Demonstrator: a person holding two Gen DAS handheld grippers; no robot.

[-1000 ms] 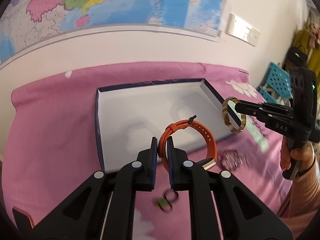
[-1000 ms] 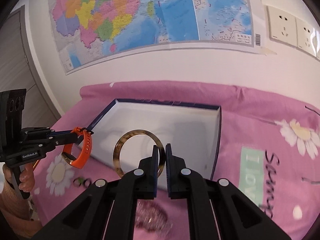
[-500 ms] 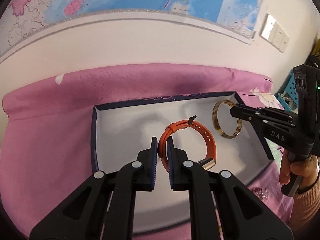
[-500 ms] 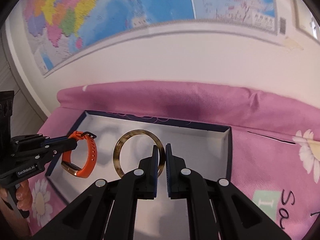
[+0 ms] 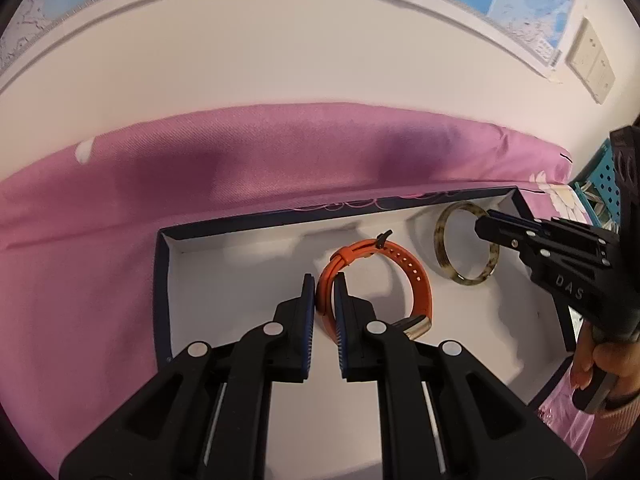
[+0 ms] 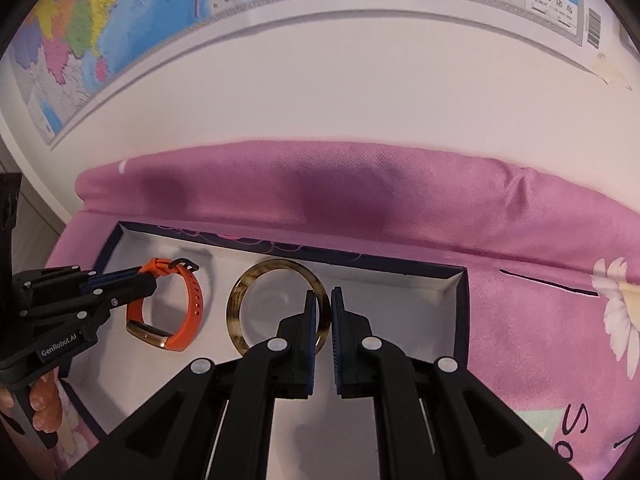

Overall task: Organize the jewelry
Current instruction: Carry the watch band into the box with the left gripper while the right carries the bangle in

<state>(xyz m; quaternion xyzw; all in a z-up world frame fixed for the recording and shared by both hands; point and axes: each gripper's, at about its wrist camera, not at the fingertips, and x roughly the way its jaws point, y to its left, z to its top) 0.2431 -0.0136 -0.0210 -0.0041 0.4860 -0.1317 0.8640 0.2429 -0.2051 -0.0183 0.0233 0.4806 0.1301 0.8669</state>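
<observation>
My left gripper [image 5: 323, 290] is shut on an orange wristband [image 5: 420, 280] with a gold clasp, holding it over the white inside of a dark blue box [image 5: 162, 280]. My right gripper [image 6: 324, 304] is shut on a tortoiseshell bangle [image 6: 240, 292], held upright over the same box [image 6: 460, 304], right of the wristband [image 6: 192, 308]. The bangle [image 5: 440, 248] and the right gripper [image 5: 486, 224] show at the right of the left wrist view. The left gripper [image 6: 150, 278] shows at the left of the right wrist view.
The box lies on a pink flowered cloth [image 5: 100, 240] against a white wall with a map [image 6: 120, 20]. A wall socket [image 5: 592, 64] sits at the upper right. A blue perforated crate [image 5: 600, 184] stands beyond the cloth's right end.
Both grippers have moved forward and down over the box, still holding the wristband and the bangle. The loose pieces on the cloth near the front have left the views.
</observation>
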